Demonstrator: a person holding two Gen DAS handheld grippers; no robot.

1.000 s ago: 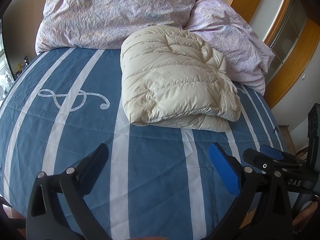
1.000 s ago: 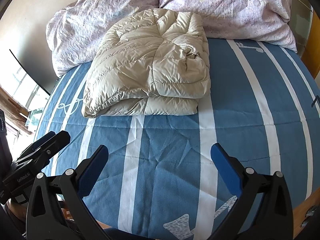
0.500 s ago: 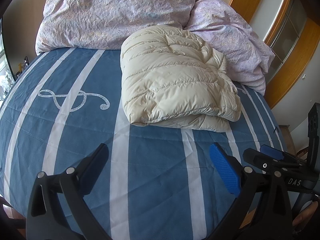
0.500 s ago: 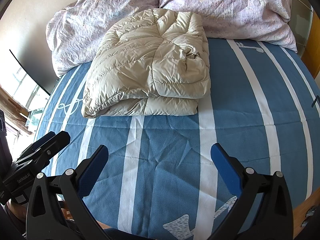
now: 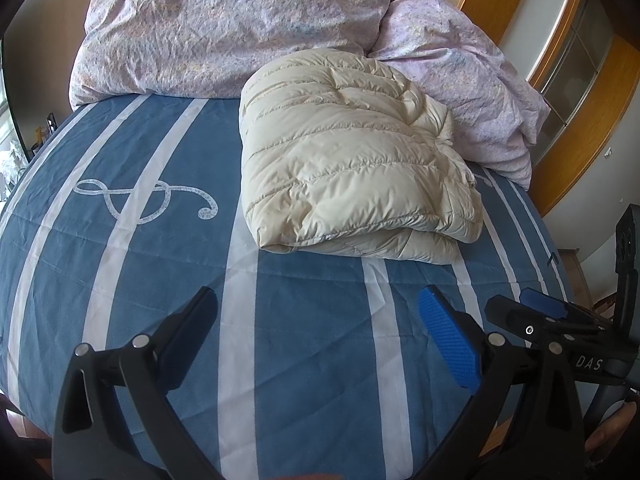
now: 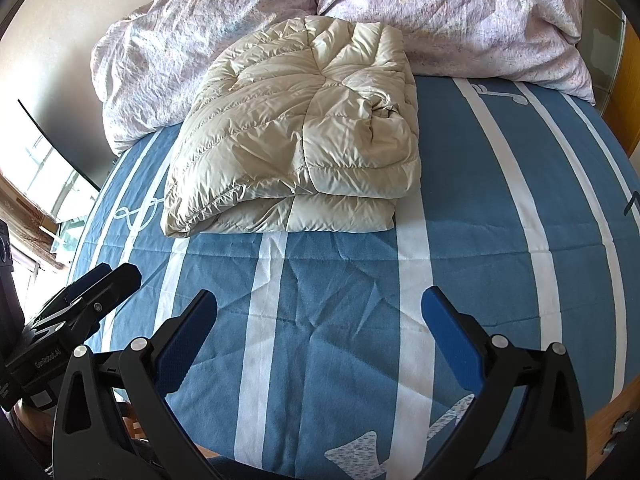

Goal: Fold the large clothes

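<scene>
We see a cream puffer jacket (image 5: 352,176) folded in a thick bundle on the striped bed (image 5: 160,280), against the pillows (image 5: 240,28). Our left tongs (image 5: 316,332) and right tongs (image 6: 320,328) hover wide, empty. The springy padding may unfold if nudged.

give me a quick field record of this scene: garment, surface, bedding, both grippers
garment: cream puffer jacket, folded into a bundle
surface: blue sheet with white stripes
bedding: lilac duvet bunched behind the jacket, touching it
left gripper: open, empty, short of the jacket
right gripper: open, empty, short of the jacket
</scene>
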